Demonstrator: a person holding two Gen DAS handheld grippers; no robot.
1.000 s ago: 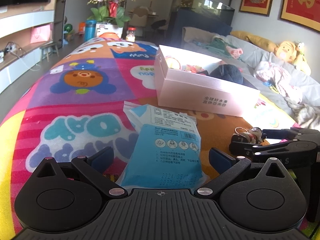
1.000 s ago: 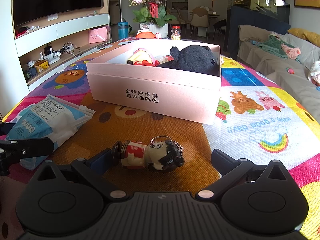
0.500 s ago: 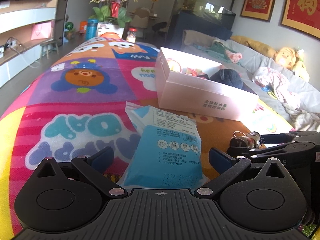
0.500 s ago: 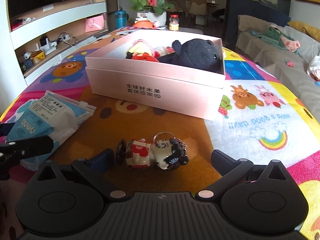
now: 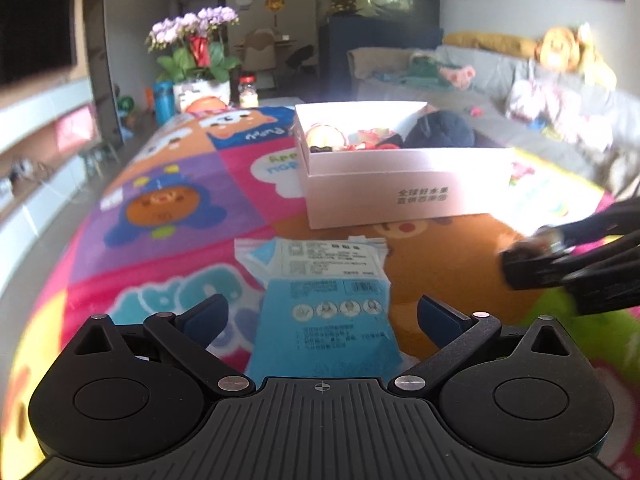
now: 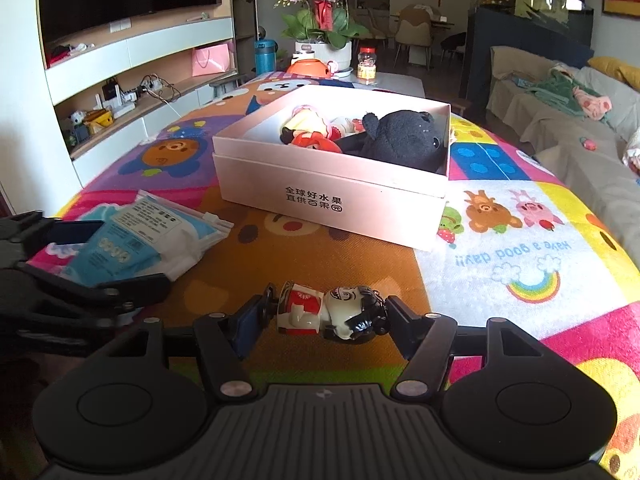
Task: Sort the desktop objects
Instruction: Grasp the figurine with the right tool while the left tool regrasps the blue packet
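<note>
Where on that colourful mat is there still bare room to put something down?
The mat lies bare right of the pink box, around the rainbow print, and left of the box toward the bear print. It is crowded in front: the blue packet and the figurine sit there, and the box already holds toys.

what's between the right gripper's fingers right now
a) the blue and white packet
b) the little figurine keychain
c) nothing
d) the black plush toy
b: in the right wrist view the right gripper, whose jaws have just been closing, has its fingers pressed on both ends of the figurine keychain; the blue and white packet lies off by the left gripper, and the black plush toy sits in the pink box.
</note>
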